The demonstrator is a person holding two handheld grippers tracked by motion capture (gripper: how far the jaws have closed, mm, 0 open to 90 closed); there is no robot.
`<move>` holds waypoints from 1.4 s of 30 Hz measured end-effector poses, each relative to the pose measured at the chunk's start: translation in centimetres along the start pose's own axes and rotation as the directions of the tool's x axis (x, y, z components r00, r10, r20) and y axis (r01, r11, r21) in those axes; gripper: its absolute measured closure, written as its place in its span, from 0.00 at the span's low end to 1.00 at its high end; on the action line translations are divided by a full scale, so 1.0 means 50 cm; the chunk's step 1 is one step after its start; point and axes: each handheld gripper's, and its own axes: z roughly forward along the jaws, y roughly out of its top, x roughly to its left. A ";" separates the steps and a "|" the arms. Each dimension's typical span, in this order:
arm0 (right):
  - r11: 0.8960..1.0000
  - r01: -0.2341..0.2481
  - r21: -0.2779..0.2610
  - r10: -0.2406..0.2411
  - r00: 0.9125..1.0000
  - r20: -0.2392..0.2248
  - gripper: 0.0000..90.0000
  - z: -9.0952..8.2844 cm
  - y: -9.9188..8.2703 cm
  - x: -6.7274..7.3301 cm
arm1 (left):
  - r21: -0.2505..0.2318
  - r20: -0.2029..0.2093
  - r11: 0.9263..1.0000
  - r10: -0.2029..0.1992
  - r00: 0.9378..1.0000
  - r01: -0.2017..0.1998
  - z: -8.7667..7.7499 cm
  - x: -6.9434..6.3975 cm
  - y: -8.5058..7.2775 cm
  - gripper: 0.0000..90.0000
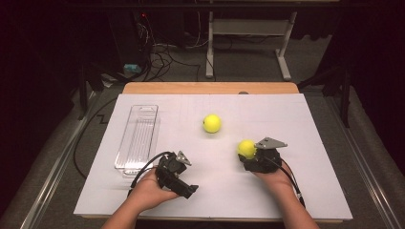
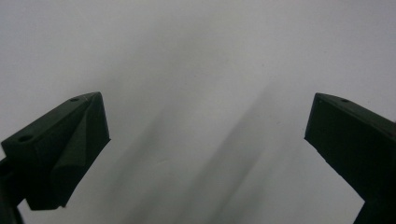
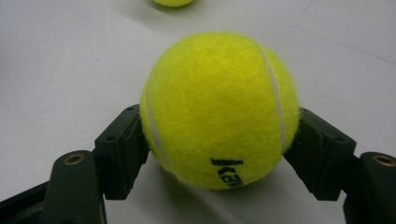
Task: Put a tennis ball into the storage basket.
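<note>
Dark room all round, cables pooled on the floor beyond a white worktop (image 1: 286, 124) with a strip of bare wood at its far edge. Take the clear tray (image 1: 138, 138) as our marker: it lies lengthwise on the worktop's left part, nothing in it that I can see.

Well to the right of that tray, the right gripper (image 3: 219, 140) has a yellow ball (image 3: 219, 109) clamped at its widest, a pad pressed into the felt on each side, the ball's underside at or just off the sheet. That grip across the middle looks chosen so the ball can't squirt out when lifted. In the high view the same ball (image 1: 247, 148) sits at the front of that gripper (image 1: 251, 155), low to the surface.

A second ball (image 1: 211, 123) waits loose, right of the tray's far end and well apart from it.

Just right of the tray's near end, the left gripper (image 1: 177, 175) is parked in the hand, jaws spread wide with nothing but white sheet between them, probably staying out of the way. My read: the held ball is bound for the tray, a carry leftward across the sheet.
</note>
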 end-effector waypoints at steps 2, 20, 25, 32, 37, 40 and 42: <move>1.000 0.003 -0.001 -0.003 1.000 0.001 0.30 0.000 0.000 0.000 | -0.004 0.002 1.000 0.000 1.000 0.000 -0.001 0.000 0.000 0.01; 0.984 0.005 -0.177 -0.011 0.999 -0.037 0.31 -0.039 0.009 0.030 | -0.055 0.016 0.998 -0.036 0.999 0.037 -0.025 0.007 0.003 0.01; 0.983 0.019 -0.182 -0.028 0.998 -0.050 0.31 -0.037 0.019 0.044 | -0.055 0.018 0.998 -0.038 0.999 0.039 -0.026 0.007 0.003 0.01; 0.977 0.044 -0.207 -0.065 0.993 -0.094 0.31 -0.032 0.031 0.086 | -0.064 0.024 0.997 -0.040 0.999 0.041 -0.033 0.008 0.003 0.01; 0.974 0.060 -0.220 -0.091 0.987 -0.131 0.30 -0.029 0.027 0.124 | -0.064 0.022 0.997 -0.039 0.999 0.040 -0.034 0.005 0.004 0.01; 0.973 0.057 -0.225 -0.093 0.984 -0.153 0.30 -0.028 0.023 0.137 | -0.060 0.021 0.998 -0.036 0.999 0.037 -0.033 0.005 0.005 0.01; 0.973 0.063 -0.222 -0.101 0.981 -0.166 0.30 -0.025 0.020 0.147 | -0.061 0.021 0.997 -0.038 0.999 0.039 -0.033 0.004 0.007 0.01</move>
